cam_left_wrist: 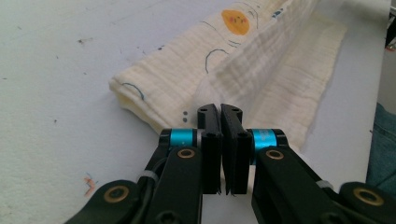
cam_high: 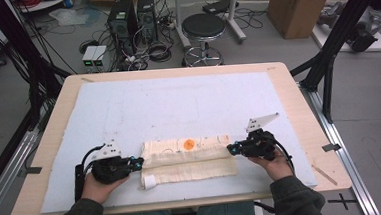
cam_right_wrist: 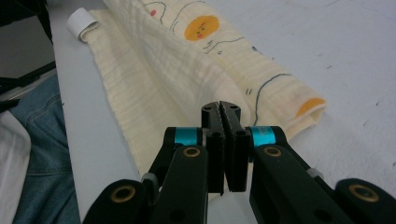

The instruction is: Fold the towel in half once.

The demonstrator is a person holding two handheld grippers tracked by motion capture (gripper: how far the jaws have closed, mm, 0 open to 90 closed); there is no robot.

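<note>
white matting covers the tabletop, and a cream cloth lies folded near its front edge, long axis running left to right. left gripper pinches a fold at the cloth's left end, right gripper one at its right end, both with jaws pressed together on the fabric.

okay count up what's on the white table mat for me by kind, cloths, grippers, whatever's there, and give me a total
Cream cloth, folded, printed with orange faces: 1
Handheld grippers, left gripper and right gripper, jaws shut at the cloth's two ends: 2
Total: 3
</note>
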